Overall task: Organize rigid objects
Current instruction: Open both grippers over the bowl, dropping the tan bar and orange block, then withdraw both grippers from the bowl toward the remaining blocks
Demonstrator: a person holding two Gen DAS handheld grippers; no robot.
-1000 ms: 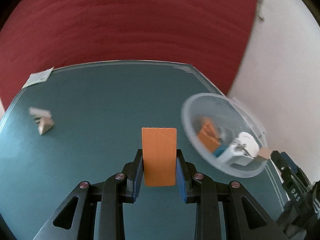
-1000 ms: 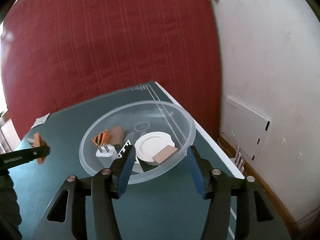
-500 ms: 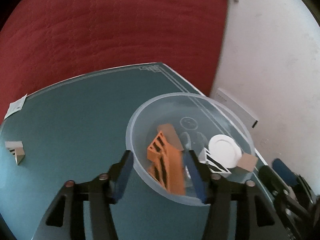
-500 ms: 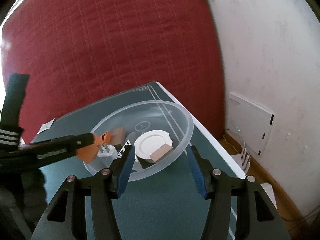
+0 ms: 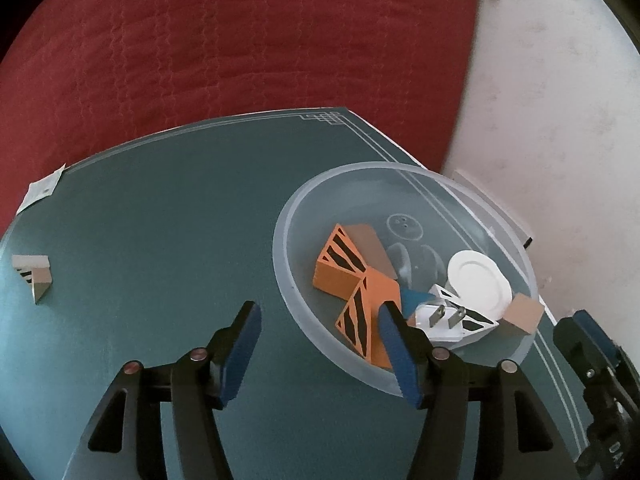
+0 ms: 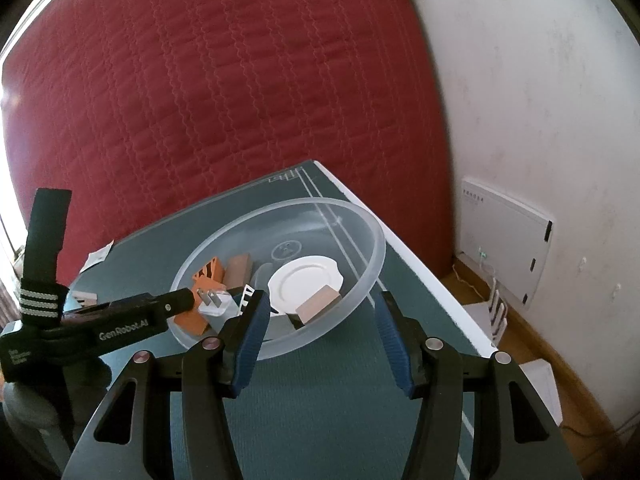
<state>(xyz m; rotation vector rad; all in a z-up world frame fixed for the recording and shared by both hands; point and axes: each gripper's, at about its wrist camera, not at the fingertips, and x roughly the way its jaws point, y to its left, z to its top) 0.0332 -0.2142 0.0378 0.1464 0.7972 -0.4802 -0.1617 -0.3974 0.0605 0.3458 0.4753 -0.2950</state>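
Note:
A clear plastic bowl (image 5: 496, 216) stands on the green table at the right. It holds two orange blocks with black stripes (image 5: 340, 264) (image 5: 368, 320), a brown block (image 5: 370, 246), a white plug (image 5: 440, 320), a white lid (image 5: 478, 280) and a tan block (image 5: 524, 314). My left gripper (image 5: 318, 316) is open and empty at the bowl's near-left rim. My right gripper (image 6: 320, 304) is open and empty just short of the bowl (image 6: 360, 220). The left gripper's finger (image 6: 160, 306) reaches to the bowl's left rim in the right wrist view.
A small tan and striped block (image 5: 34, 276) lies on the table at the far left. A paper slip (image 5: 40, 190) lies at the far left corner. A red quilted surface stands behind the table, a white wall and a white panel (image 6: 504, 236) to the right.
My left gripper carried the orange block over the bowl, opened and let it go. The block now lies in the bowl. The gripper has since shifted left of the bowl. My right gripper barely moved.

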